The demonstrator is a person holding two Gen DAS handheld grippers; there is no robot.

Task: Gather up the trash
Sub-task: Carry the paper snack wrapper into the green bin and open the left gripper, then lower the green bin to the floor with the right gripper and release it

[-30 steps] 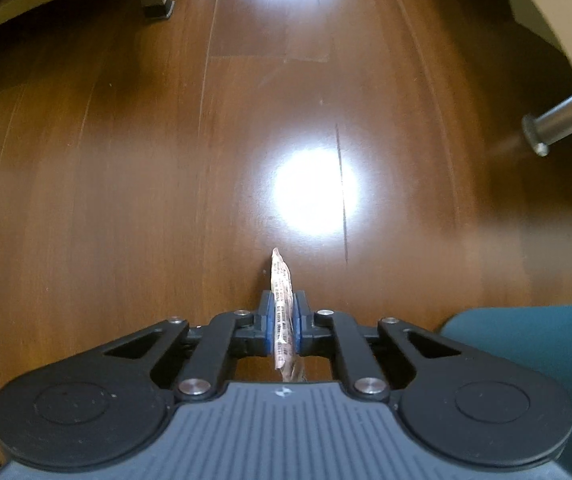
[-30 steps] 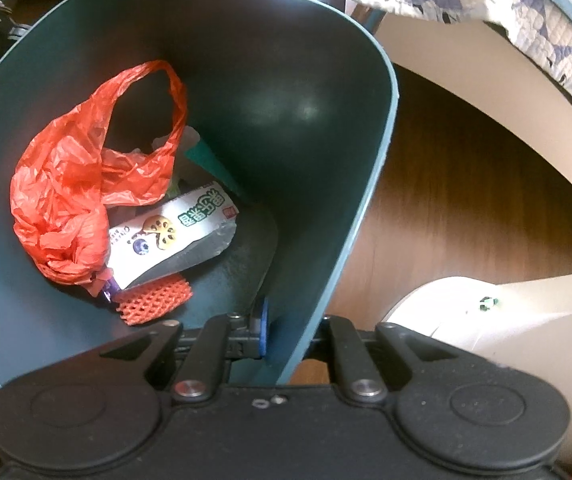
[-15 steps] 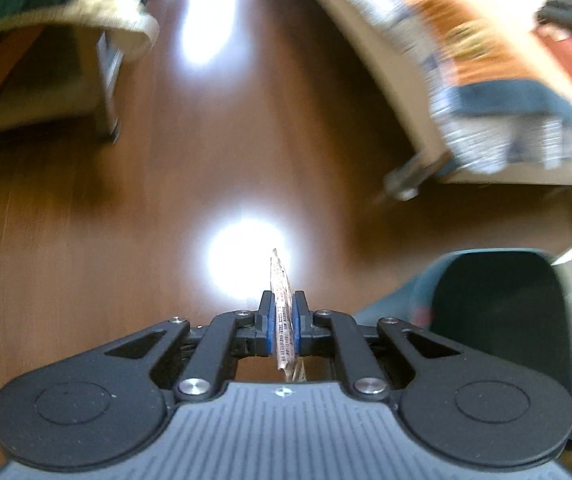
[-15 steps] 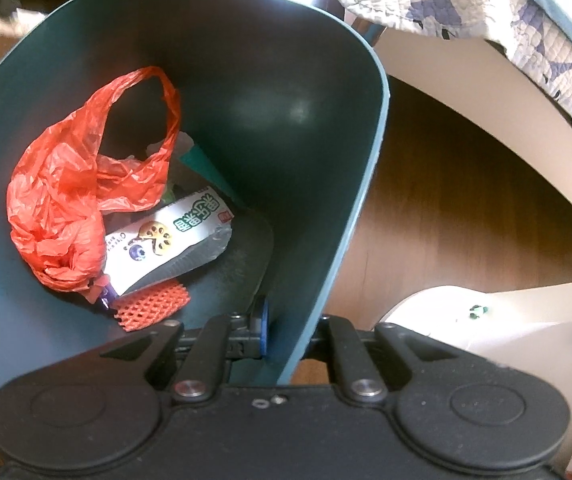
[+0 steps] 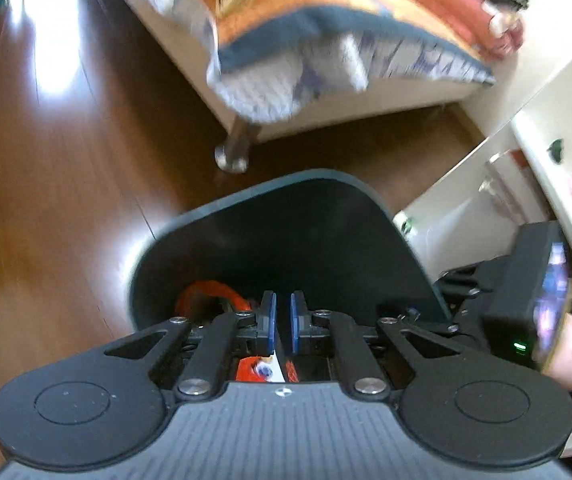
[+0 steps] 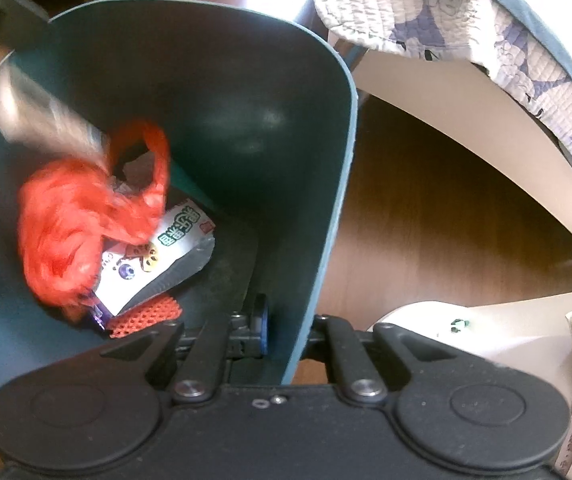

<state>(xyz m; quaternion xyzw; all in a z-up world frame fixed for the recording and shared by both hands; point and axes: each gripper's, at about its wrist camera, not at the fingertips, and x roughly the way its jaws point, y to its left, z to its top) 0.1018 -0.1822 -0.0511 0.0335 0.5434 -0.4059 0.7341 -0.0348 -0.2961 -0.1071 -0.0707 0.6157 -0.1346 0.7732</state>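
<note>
My left gripper hangs over the mouth of the bin — jaws parted a little, blue pads apart with nothing between them. Through the gap I see a bit of the red bag and wrapper down inside the bin.

My right gripper is clamped on the bin wall near the rim — one blue pad inside the bin, the other finger outside; the wall runs between the jaws.

Inside the bin, right wrist view:
- red bag, blurred, on the left side of the bin interior
- white snack wrapper just right of the bag, partly under it
- red foam net below the wrapper, near my inner pad
- a blurred silvery strip at the bin's upper left, above the bag; can't tell whether it is in the air or resting on anything

Around the bin: wood floor, a bed with a quilt beyond the bin's far rim, one metal bed leg just past that rim. White furniture sits right of the bin.
</note>
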